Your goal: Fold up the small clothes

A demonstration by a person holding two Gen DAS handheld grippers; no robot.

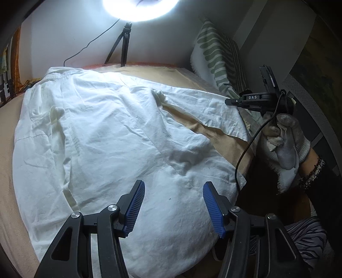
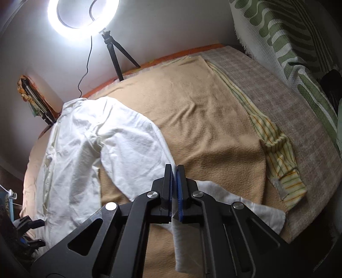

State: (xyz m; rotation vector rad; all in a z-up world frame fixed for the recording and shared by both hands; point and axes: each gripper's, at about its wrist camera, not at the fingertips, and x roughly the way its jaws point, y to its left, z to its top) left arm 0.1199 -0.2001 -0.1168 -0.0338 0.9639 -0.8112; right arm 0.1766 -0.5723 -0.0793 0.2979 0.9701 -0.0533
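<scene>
Shirt [image 1: 111,132] flat on blanket [image 2: 203,111]; R gripper [image 2: 174,171] pinching sleeve, L gripper [image 1: 174,188] wide above hem.

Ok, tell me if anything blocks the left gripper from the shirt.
Nothing visible does. The left gripper hangs open right over the white shirt, with only bare cloth between its fingers. The right gripper is shut on the sleeve, off to the side.

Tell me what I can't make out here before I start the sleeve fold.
- Left wrist view: the white shirt's near hem runs under the left gripper and off the bottom edge.
- Right wrist view: the sleeve cuff is partly covered by the right gripper, so how much cloth is pinched is unclear.
- Both views: the ring light glares, washing out the collar.
</scene>
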